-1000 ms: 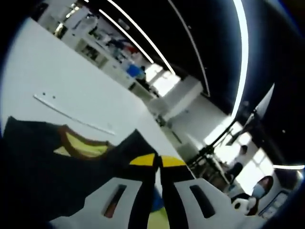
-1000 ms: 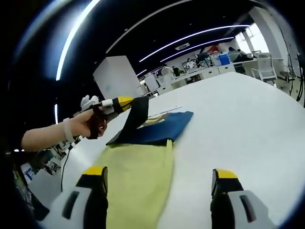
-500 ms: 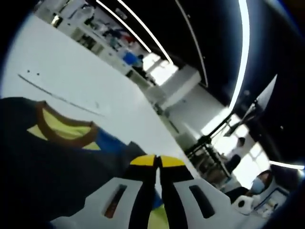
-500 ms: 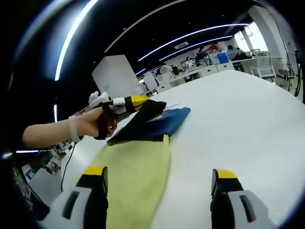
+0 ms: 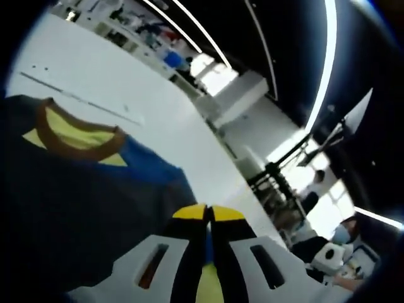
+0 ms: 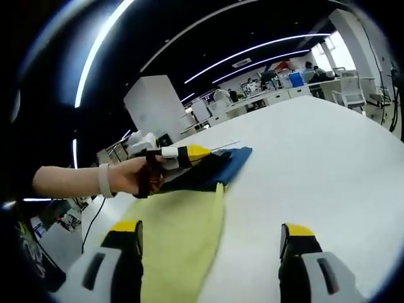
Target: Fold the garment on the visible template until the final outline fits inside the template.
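Pinching a fold of dark cloth between yellow-tipped jaws pressed together, the left tool [image 5: 209,213] carries part of the dark blue and yellow short-sleeved garment [image 5: 76,189] low across the white table [image 5: 95,82]. In the right gripper view that same tool [image 6: 201,152] sits in the person's hand [image 6: 129,177], with the blue fabric [image 6: 218,169] trailing under it onto the table. The right tool [image 6: 211,243] hangs with its jaws spread wide and nothing between them, just above the yellow panel [image 6: 177,233] lying flat on the table [image 6: 315,164].

To finish this fold well, the lifted edge should probably be brought down parallel to the thin pale line on the table [image 5: 82,100], which may be the template's border, though it is too faint to be sure. Lay the cloth flat before letting go, so no ridge forms near the brown-trimmed collar [image 5: 72,136]. The free tool could pin the yellow part to stop it sliding.
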`<state>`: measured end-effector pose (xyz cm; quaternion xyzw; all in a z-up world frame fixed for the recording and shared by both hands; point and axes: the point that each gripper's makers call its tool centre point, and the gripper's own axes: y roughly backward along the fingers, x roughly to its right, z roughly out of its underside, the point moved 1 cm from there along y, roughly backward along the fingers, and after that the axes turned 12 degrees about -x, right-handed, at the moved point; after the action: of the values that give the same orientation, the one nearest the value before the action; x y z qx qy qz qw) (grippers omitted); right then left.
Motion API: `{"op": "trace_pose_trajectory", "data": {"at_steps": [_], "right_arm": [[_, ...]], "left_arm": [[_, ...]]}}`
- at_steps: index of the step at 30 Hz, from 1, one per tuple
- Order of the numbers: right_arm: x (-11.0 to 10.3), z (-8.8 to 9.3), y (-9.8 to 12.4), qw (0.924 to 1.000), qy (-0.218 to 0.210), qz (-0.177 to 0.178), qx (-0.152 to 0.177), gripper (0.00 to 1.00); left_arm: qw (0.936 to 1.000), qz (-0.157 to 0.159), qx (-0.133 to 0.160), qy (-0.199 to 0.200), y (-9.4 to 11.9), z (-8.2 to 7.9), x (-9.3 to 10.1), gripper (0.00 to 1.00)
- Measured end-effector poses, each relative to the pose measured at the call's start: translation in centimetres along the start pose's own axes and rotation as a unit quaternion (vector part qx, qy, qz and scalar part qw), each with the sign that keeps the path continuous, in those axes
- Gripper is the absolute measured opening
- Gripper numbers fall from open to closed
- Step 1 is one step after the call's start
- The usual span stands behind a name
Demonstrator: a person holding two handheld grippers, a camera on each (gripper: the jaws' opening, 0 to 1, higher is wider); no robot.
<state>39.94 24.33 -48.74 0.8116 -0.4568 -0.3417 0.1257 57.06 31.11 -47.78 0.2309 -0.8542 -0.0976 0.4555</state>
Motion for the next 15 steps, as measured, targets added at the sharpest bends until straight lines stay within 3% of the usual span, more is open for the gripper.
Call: {"op": "trace_pose_trajectory", "data": {"at_steps": [3,7,15], "right_arm": [[0.0,0.1,0.0,1.0000,-0.002,0.000,-0.001,0.90],[-0.1,0.2,-0.1,1.0000,-0.001,-0.002,-0.003,0.90],[0.4,0.0,-0.3,1.0000,-0.005,-0.003,-0.004,0.90]], "left_arm": [[0.9996,-0.010,-0.019,-0.015,-0.5,0.8,-0.4,0.00],[0.9997,-0.012,-0.023,-0.004,-0.6,1.3,-1.1,0.00],[0.9997,-0.007,-0.024,-0.004,-0.8,1.1,-1.4,0.00]]}}
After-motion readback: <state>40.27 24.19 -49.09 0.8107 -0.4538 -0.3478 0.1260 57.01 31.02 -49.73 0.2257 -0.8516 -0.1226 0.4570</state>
